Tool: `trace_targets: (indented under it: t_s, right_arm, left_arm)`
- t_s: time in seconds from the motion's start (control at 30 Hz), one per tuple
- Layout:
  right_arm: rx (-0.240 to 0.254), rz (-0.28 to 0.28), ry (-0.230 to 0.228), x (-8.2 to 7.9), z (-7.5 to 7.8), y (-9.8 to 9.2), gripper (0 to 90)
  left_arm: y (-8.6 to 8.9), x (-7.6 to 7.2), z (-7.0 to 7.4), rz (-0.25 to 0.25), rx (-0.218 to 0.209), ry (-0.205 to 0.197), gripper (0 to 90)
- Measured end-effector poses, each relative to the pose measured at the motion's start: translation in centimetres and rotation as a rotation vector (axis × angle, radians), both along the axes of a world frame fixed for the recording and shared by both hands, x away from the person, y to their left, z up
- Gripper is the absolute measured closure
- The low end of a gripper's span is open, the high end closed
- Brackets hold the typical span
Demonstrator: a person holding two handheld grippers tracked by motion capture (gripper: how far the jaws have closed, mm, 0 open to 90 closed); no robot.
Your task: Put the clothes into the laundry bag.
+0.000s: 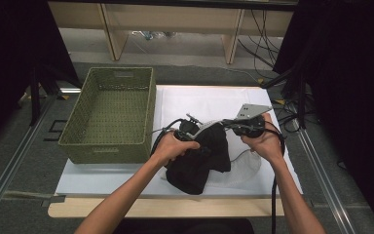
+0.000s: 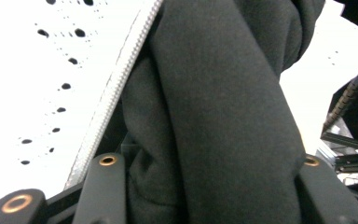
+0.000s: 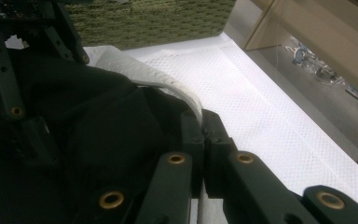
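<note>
Black garment (image 1: 197, 161), white-lined: being held above the white mat (image 1: 199, 102) beside the green basket (image 1: 109, 114). Left gripper (image 1: 195, 132): apparently being clenched around bunched fabric. Right gripper (image 3: 204, 128): being pinched on its white edge.

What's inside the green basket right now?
The green basket looks empty; its woven floor is bare. The strip behind its near wall is hidden. The black garment is outside, held over the white mat.

My left tongs (image 1: 202, 132) and right tongs (image 1: 229, 124) meet near the desk's middle, each clamped on dark cloth, both forearms reaching from the near edge.
</note>
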State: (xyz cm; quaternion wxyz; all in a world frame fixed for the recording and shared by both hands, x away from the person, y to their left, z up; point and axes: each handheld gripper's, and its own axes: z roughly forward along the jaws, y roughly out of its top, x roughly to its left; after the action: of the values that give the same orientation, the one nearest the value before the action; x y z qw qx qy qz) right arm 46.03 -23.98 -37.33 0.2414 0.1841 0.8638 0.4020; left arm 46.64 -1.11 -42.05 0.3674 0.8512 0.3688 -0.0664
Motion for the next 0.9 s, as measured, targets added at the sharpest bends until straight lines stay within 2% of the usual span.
trace_targets:
  t_s: [0.03,0.07,0.1,0.13,0.17,0.23,0.3,0.33,0.4,0.43,0.5,0.6,0.63,0.7,0.73,0.8,0.83,0.9]
  right_arm:
    - [0.000,0.005,-0.003,0.0,0.0,0.0,90.0]
    - [0.002,0.007,-0.005,-0.1,0.0,0.0,90.0]
    - [0.006,0.005,-0.005,-0.1,0.1,0.0,90.0]
    - [0.012,0.003,-0.002,-0.2,0.2,0.0,90.0]
    - [0.012,0.005,-0.005,-0.2,0.2,0.1,90.0]
    - [0.010,0.011,-0.010,-0.2,0.3,0.2,90.0]
    - [0.000,0.014,0.002,-0.3,0.1,0.3,90.0]
    - [-0.007,0.016,-0.002,-0.2,0.0,0.4,90.0]
    - [-0.016,0.014,0.012,-0.1,-0.4,0.3,90.0]
    - [-0.019,0.013,0.008,0.0,-0.5,0.2,90.0]
    - [-0.015,0.006,0.024,-0.1,-0.7,0.2,90.0]
    - [-0.018,0.009,0.023,0.0,-0.7,0.1,90.0]
    - [-0.019,0.009,0.022,0.0,-0.7,0.1,90.0]
    - [-0.024,0.013,0.016,0.0,-0.7,0.0,90.0]
    - [-0.025,0.012,0.016,0.0,-0.7,0.0,90.0]
    - [-0.026,0.010,0.022,0.0,-0.7,0.1,90.0]
    - [-0.025,0.002,0.029,-0.1,-0.8,0.1,90.0]
    - [-0.032,0.005,0.032,-0.1,-0.9,0.2,90.0]
  left_arm:
    - [0.0,0.0,0.3,0.023,0.001,-0.014,51.5]
    - [0.2,0.1,0.7,0.021,0.018,-0.037,51.7]
    - [0.2,0.2,0.9,0.048,0.009,-0.036,51.7]
    - [0.5,0.5,1.0,0.023,0.029,-0.046,51.6]
    - [0.6,0.7,0.8,0.042,0.042,-0.055,51.4]
    - [0.7,1.1,0.0,0.052,0.052,-0.045,49.8]
    - [0.5,1.2,-0.8,0.089,0.007,-0.025,46.2]
    - [0.6,1.3,-0.9,0.065,0.016,-0.025,42.5]
    - [0.6,0.6,-0.3,0.106,-0.043,-0.047,35.8]
    - [0.7,0.4,0.2,0.108,-0.063,-0.050,31.3]
    - [1.1,-0.3,1.1,0.096,-0.074,-0.070,25.6]
    - [2.1,-2.0,2.3,0.066,-0.030,-0.133,22.6]
    - [2.3,-2.5,2.5,0.063,-0.030,-0.142,19.3]
    - [3.1,-3.6,2.8,0.029,0.010,-0.178,19.9]
    - [3.6,-4.1,2.8,-0.001,0.048,-0.195,20.1]
    - [4.1,-4.6,2.2,-0.031,0.095,-0.205,20.0]
    - [4.2,-4.9,1.7,-0.026,0.103,-0.206,19.7]
    - [4.3,-5.0,0.3,-0.049,0.126,-0.191,17.8]
